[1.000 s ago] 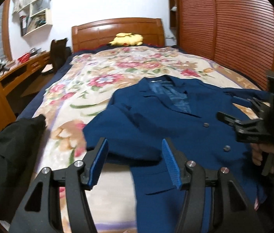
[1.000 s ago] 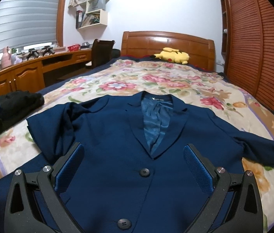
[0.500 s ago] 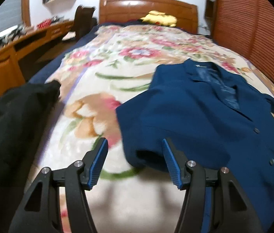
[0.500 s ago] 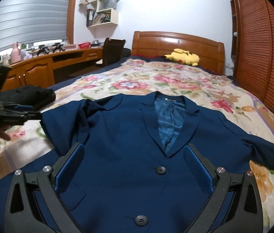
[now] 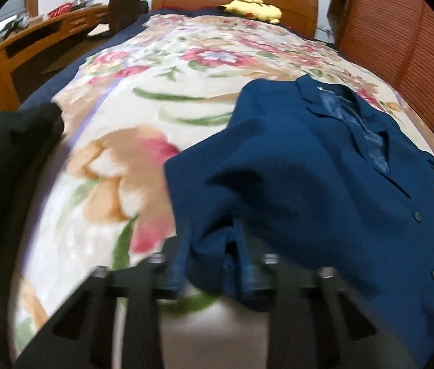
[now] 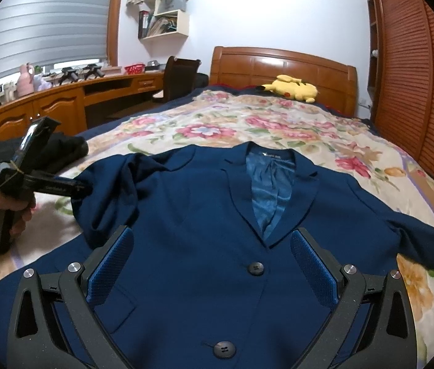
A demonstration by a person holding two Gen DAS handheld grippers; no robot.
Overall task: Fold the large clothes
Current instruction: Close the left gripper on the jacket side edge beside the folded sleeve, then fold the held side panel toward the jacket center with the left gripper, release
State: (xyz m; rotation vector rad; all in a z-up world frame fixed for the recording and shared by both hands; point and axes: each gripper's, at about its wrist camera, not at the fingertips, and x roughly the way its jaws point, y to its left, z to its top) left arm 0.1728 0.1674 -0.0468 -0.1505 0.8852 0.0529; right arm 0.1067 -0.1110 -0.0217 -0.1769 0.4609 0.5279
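Observation:
A navy blue jacket (image 6: 201,215) lies face up on the flowered bedspread (image 6: 278,129), collar toward the headboard. In the left wrist view my left gripper (image 5: 210,270) is blurred; its jaws are closing with the end of the jacket's sleeve (image 5: 217,240) bunched between them. From the right wrist view, a hand holds that left gripper (image 6: 86,188) at the folded sleeve (image 6: 106,190) on the left. My right gripper (image 6: 212,264) hovers open over the jacket's front, near the upper button (image 6: 256,268), with nothing gripped.
Black clothing (image 6: 63,147) is piled at the bed's left edge. A yellow plush toy (image 6: 291,87) lies by the wooden headboard (image 6: 278,64). A wooden desk (image 6: 63,101) and chair (image 6: 180,73) stand left; louvred wardrobe doors (image 6: 417,92) run along the right.
My left gripper swung left and down to the sleeve end, and its jaws narrowed onto the fabric. The right gripper stayed over the jacket front, still open.

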